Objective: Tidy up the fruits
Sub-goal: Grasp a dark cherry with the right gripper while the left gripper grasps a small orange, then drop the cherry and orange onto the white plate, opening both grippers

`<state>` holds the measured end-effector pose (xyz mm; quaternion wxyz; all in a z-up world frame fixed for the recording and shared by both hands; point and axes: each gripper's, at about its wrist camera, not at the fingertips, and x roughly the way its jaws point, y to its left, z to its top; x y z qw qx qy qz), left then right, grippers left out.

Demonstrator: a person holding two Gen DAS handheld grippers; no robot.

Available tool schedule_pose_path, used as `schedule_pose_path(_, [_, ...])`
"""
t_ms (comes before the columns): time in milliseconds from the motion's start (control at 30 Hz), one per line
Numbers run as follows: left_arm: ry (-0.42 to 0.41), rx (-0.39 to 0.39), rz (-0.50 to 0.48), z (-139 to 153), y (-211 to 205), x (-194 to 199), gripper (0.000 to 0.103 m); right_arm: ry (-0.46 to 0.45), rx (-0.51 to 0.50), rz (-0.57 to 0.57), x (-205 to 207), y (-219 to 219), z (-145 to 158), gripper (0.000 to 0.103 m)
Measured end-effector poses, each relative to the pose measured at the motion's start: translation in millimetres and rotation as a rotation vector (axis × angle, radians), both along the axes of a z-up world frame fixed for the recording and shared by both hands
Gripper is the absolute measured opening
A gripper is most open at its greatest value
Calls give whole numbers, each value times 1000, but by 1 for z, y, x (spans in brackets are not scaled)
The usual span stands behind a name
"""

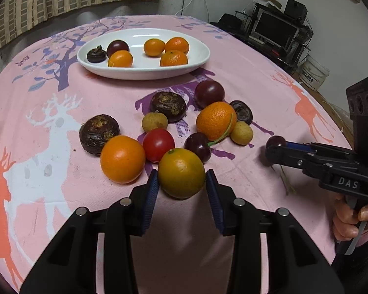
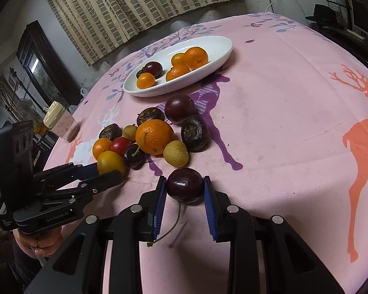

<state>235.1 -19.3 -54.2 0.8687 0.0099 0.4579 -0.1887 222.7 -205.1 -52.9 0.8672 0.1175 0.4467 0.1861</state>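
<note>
The left hand-held gripper (image 1: 181, 181) has its two blue pads on the sides of a small orange (image 1: 181, 172). It looks clamped on it, down near the front edge of the tabletop (image 1: 245, 56). The right hand-held gripper (image 2: 184, 188) has its pads on a dark cherry (image 2: 184, 185), and it looks clamped on that too. The cherry's long stem (image 2: 170, 227) hangs down between the fingers.

Both fruits are round and smooth. If the squeeze is too soft, they could slip out and roll across the cloth. If it is too hard, the cherry could get squashed. The stem could also catch on a finger and tug the cherry loose.

The orange sits right beside the pile (image 1: 179, 122). Another orange (image 1: 122, 161) and a red tomato (image 1: 158, 144) are just behind it. Lifting it crooked could bump them and send them rolling toward the edge.

The white plate (image 1: 201, 49) waits at the far side with fruits already in it. A drop from too high could knock those fruits about or bounce the new one out. The two grippers are near each other, so they might bump on the way there.
</note>
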Motion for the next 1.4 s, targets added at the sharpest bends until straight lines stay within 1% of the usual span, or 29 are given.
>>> schedule_pose_path(167, [-4, -16, 11, 2, 3, -2, 37, -8, 19, -2, -1, -3, 1, 30])
schedule_pose_path(233, [-8, -24, 7, 5, 5, -4, 37, -15, 22, 19, -2, -1, 2, 30])
schedule_pose_path(333, [-14, -87, -12, 20, 11, -4, 36, -40, -15, 68, -2, 8, 8, 30])
schedule_pose_path(367, [-33, -112, -14, 30, 15, -2, 36, -59, -27, 77, -1, 11, 12, 30])
schedule_pose_path(433, [-66, -135, -6, 45, 20, 5, 36, -105, -36, 88, 4, 16, 26, 30])
schedule_pose_path(467, [-92, -140, 2, 55, 22, 13, 36, -129, -26, 88, 11, 18, 36, 30])
schedule_pose_path(533, [-132, -124, 21, 66, 23, 29, 36, -180, -9, 79, 27, 22, 52, 30])
schedule_pose_path(600, [-161, -110, 52, 76, 23, 53, 36, -238, -31, 48, 51, 29, 67, 30])
schedule_pose_path(667, [-187, -82, 83, 81, 21, 79, 36, -259, -36, 19, 82, 36, 75, 30])
schedule_pose_path(733, [-203, -56, 117, 81, 21, 103, 36, -264, -41, -1, 112, 44, 77, 30])
schedule_pose_path(833, [-187, -77, 176, 78, 32, 143, 36, -245, -88, -8, 151, 60, 72, 30])
schedule_pose_path(967, [-153, -85, 247, 72, 52, 187, 36, -213, -141, 12, 186, 80, 58, 30])
schedule_pose_path(1067, [-117, -81, 253, 65, 56, 214, 36, -193, -176, 50, 195, 93, 48, 30])
schedule_pose_path(1133, [-111, -55, 250, 60, 53, 227, 36, -189, -203, 72, 196, 99, 46, 30])
schedule_pose_path(1233, [-80, -17, 242, 50, 46, 247, 37, -185, -235, 92, 197, 103, 42, 30])
schedule_pose_path(1267, [-59, 5, 248, 47, 44, 251, 39, -187, -246, 94, 198, 103, 41, 35])
schedule_pose_path(1300, [-47, 23, 255, 45, 43, 253, 51, -184, -249, 101, 198, 103, 42, 41])
schedule_pose_path(1333, [-49, 34, 264, 46, 42, 251, 58, -183, -243, 104, 196, 101, 43, 52])
schedule_pose_path(1367, [-73, 42, 271, 51, 42, 244, 68, -188, -231, 99, 195, 99, 45, 55])
schedule_pose_path(1400, [-102, 48, 274, 57, 42, 236, 79, -195, -220, 95, 192, 96, 49, 55])
